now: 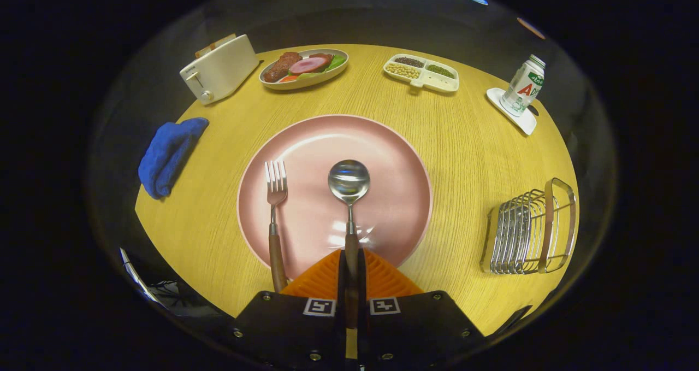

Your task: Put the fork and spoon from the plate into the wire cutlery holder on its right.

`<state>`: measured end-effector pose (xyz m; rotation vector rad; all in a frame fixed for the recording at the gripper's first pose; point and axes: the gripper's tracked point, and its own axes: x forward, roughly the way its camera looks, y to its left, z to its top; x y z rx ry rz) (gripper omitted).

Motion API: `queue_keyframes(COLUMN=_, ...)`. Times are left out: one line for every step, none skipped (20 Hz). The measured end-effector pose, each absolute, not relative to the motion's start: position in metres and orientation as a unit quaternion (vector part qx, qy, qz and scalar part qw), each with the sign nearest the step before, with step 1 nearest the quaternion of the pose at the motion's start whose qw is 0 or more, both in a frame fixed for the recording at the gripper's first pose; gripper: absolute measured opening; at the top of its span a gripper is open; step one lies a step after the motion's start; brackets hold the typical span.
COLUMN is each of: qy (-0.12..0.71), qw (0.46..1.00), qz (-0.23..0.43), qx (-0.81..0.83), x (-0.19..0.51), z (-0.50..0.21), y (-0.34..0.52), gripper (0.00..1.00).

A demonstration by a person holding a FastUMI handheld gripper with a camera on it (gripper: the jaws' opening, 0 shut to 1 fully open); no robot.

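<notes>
Claw (351, 267) closed on the spoon (349, 196) handle, low centre of the frame, bowl resting on the pink plate (382, 141). You hold it by the wood: light, stiff, probably slippery at the steel neck. Fork (274, 212) lies beside; wire holder (529, 231) at right.

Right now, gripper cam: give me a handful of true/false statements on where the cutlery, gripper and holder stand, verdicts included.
1. The gripper is shut on the spoon handle. True: both fingers press the wooden handle between them.
2. The fork already sits in the wire cutlery holder. False: it lies on the pink plate, left of the spoon.
3. The wire cutlery holder stands on the table to the plate's right, with no cutlery in it. True.
4. The spoon lies bowl toward the gripper. False: its bowl points away, toward the plate's middle.
5. The blue cloth lies on the plate. False: it lies at the table edge, left of the plate.
</notes>
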<state>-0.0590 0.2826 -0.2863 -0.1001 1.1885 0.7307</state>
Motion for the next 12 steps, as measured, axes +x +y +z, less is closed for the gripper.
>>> queue_keyframes(qy=0.547, qw=0.766, qz=0.335, qx=-0.046, x=-0.059, z=-0.285, y=0.281, gripper=0.08)
queue_keyframes(qy=0.546, qw=0.769, qz=0.33, qx=-0.043, x=-0.058, z=-0.283, y=0.278, gripper=0.09)
queue_keyframes(qy=0.546, qw=0.77, qz=0.328, qx=-0.038, x=-0.058, z=-0.28, y=0.275, gripper=0.08)
queue_keyframes(qy=0.544, qw=0.773, qz=0.325, qx=-0.034, x=-0.056, z=-0.277, y=0.273, gripper=0.08)
queue_keyframes(qy=0.541, qw=0.776, qz=0.322, qx=-0.032, x=-0.053, z=-0.273, y=0.269, gripper=0.08)
queue_keyframes(qy=0.537, qw=0.781, qz=0.317, qx=-0.027, x=-0.049, z=-0.267, y=0.264, gripper=0.08)
queue_keyframes(qy=0.533, qw=0.787, qz=0.311, qx=-0.02, x=-0.043, z=-0.26, y=0.258, gripper=0.08)
queue_keyframes(qy=0.53, qw=0.791, qz=0.305, qx=-0.015, x=-0.038, z=-0.254, y=0.251, gripper=0.08)
queue_keyframes(qy=0.528, qw=0.796, qz=0.296, qx=-0.01, x=-0.031, z=-0.247, y=0.241, gripper=0.08)
queue_keyframes(qy=0.524, qw=0.801, qz=0.289, qx=-0.006, x=-0.024, z=-0.24, y=0.232, gripper=0.08)
queue_keyframes(qy=0.52, qw=0.807, qz=0.281, qx=-0.004, x=-0.017, z=-0.232, y=0.221, gripper=0.08)
queue_keyframes(qy=0.518, qw=0.811, qz=0.272, qx=-0.005, x=-0.012, z=-0.226, y=0.207, gripper=0.08)
